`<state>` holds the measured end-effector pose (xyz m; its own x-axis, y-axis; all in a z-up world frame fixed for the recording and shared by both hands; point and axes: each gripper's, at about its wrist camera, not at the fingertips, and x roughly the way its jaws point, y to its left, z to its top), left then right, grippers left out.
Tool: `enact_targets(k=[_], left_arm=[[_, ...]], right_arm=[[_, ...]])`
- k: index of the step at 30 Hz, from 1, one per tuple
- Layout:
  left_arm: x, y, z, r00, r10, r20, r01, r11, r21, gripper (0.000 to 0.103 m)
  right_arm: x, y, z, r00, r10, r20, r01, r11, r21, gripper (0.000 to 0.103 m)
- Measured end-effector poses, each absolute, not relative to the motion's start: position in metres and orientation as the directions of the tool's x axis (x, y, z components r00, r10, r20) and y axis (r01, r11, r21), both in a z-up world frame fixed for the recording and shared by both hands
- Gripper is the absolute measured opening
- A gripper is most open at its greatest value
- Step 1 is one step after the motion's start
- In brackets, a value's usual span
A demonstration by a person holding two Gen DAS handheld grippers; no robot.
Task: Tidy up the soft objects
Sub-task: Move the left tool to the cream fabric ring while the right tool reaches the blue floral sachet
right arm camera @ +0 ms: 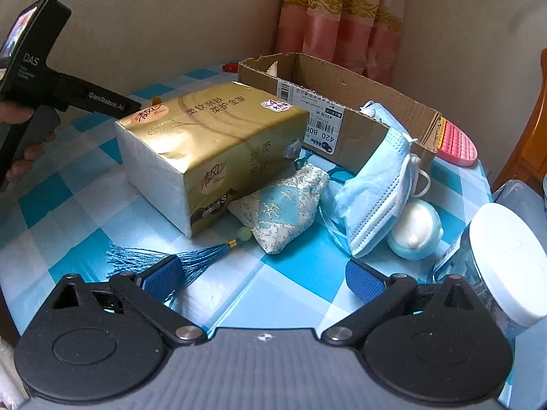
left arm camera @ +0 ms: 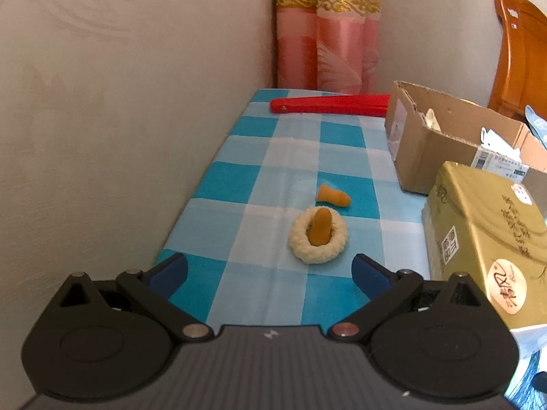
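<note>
Blue-and-white checked tabletop in a corner of plain walls, pink curtain at the far end.

Left view, near to far: left tongs spread wide, nothing between the blue pads, hovering above the cloth. Just beyond, cream fluffy ring scrunchie with an orange foam earplug standing in its hole. Second orange foam earplug lying just past the ring, apart from it. Gold-wrapped tissue pack to the right, open brown cardboard box behind that, red folded fan at the back edge.

Right view, near to far: right tongs also released and empty, left pad over the blue tassel. Ahead: blue-and-silver brocade sachet against the tissue pack, light blue face mask leaning on the box, round white-and-blue squishy toy beside it, white-lidded jar far right, pink bumpy silicone pad behind the box corner.

Likely early stage: soft items on the cloth, none gripped. Box contents mostly hidden.

Next move probably calls for lowering onto one soft item, sachet or scrunchie nearest, clenching gently, then carrying to the box.
</note>
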<state>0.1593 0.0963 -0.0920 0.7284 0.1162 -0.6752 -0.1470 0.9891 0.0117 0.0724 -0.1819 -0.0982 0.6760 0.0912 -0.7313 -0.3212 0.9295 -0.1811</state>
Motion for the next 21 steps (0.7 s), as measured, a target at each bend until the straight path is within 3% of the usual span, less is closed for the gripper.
enact_targets(k=[3, 9, 15, 17, 21], left_arm=[[0.165, 0.097, -0.096, 0.728, 0.096, -0.678, -0.132, 0.991, -0.001, 0.098], [0.171, 0.098, -0.098, 0.733, 0.063, -0.677, -0.106, 0.994, -0.023, 0.083], [0.175, 0.099, -0.095, 0.753, 0.044, -0.657, -0.092, 0.995, -0.039, 0.064], [0.177, 0.099, -0.095, 0.759, 0.033, -0.651, -0.088, 0.995, -0.052, 0.052], [0.18, 0.098, -0.094, 0.765, 0.006, -0.644, -0.071, 0.995, -0.074, 0.044]], right_arm=[[0.074, -0.183, -0.099, 0.671, 0.1, -0.734, -0.316, 0.935, -0.162, 0.103], [0.078, -0.185, -0.101, 0.664, 0.113, -0.739, -0.304, 0.944, -0.13, 0.103], [0.082, -0.191, -0.103, 0.658, 0.13, -0.742, -0.29, 0.953, -0.09, 0.103], [0.082, -0.191, -0.103, 0.658, 0.128, -0.742, -0.289, 0.953, -0.092, 0.103], [0.082, -0.19, -0.103, 0.659, 0.125, -0.741, -0.285, 0.954, -0.092, 0.103]])
